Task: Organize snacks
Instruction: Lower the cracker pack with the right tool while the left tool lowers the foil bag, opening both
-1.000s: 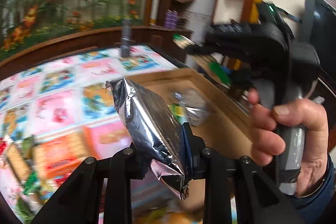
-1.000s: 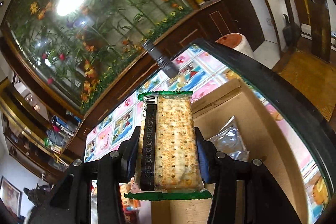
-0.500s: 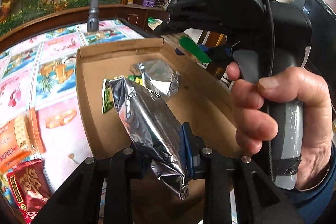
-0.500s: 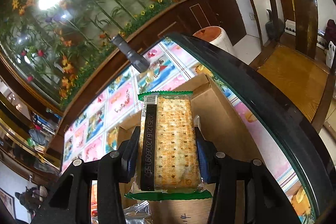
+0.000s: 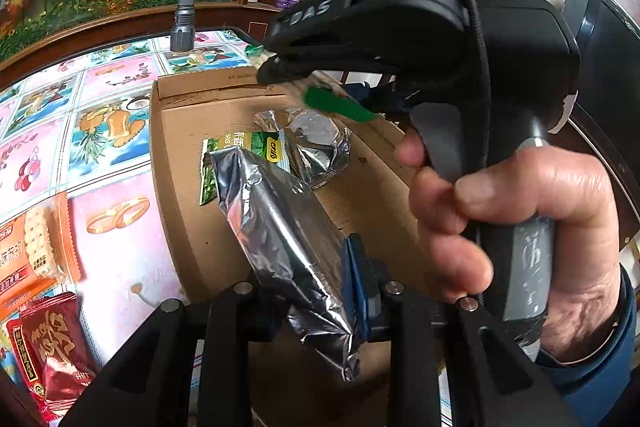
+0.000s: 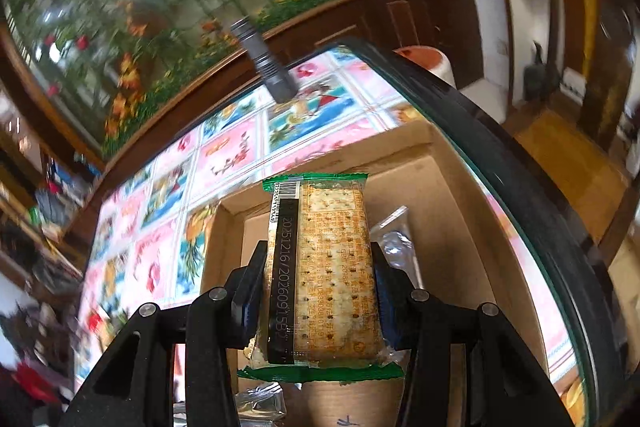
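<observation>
Snacks in crinkled wrappers are gathered in and around a shallow cardboard box (image 5: 188, 163) of plain brown corrugated board, which sits on a glass-topped surface (image 5: 100, 99) with glossy pink and blue picture tiles beneath the glass.

Above the near end of the box, the left hand-held gripper (image 5: 316, 291) is closed tight on a silver foil packet (image 5: 280, 227). This packet is long, pillow-shaped and heavily creased, and it tilts away toward the box's middle.

Inside the box lie two packets, touching each other: a flat green packet (image 5: 240, 151) with printed lettering and a crumpled silver foil pouch (image 5: 316, 143) on its far side.

The right hand-held gripper (image 6: 320, 287) hangs over the same box, with its black jaws partly closed and pressing both long sides of a cracker pack (image 6: 332, 267). That pack is a clear rectangular sleeve with green sealed ends; it shows pale, dotted square crackers and a black strip with a printed date. A bare hand (image 5: 520, 227) grips this gripper's grey handle.

Left of the box, on the surface, lie an orange cracker packet (image 5: 32, 259) and a shiny red packet (image 5: 52, 355). Beyond the box's far end stands an upright grey metal flashlight (image 5: 184, 15).
</observation>
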The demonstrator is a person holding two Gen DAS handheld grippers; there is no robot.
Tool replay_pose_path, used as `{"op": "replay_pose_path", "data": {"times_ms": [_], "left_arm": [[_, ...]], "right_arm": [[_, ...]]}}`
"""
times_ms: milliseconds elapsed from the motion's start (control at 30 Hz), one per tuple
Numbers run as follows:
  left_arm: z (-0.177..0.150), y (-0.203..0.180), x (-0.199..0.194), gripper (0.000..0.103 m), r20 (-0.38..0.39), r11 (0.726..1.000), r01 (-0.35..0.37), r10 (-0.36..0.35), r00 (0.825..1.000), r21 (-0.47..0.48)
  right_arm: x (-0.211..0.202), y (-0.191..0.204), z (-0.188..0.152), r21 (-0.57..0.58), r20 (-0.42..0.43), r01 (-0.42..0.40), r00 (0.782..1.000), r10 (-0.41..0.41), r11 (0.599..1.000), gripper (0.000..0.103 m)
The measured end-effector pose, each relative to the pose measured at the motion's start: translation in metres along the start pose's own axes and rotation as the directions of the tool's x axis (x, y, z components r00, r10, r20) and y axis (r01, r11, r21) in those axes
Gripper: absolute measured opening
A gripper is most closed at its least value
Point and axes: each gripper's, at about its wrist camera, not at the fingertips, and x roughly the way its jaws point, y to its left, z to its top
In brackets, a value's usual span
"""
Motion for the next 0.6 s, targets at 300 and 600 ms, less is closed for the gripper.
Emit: {"op": "replay_pose_path", "data": {"times_ms": [300,600], "left_arm": [[0.0,0.0,0.0,0.027,0.0,1.0,0.003,-0.003,1.0,-0.001],[0.0,0.0,-0.002,0.027,0.002,1.0,0.008,-0.008,1.0,-0.004]], "right_arm": [[0.015,0.004,-0.006,-0.037,-0.054,0.019,0.998,-0.021,0.999,0.05],[0.014,0.006,-0.004,-0.045,-0.049,0.026,0.998,-0.028,0.999,0.052]]}}
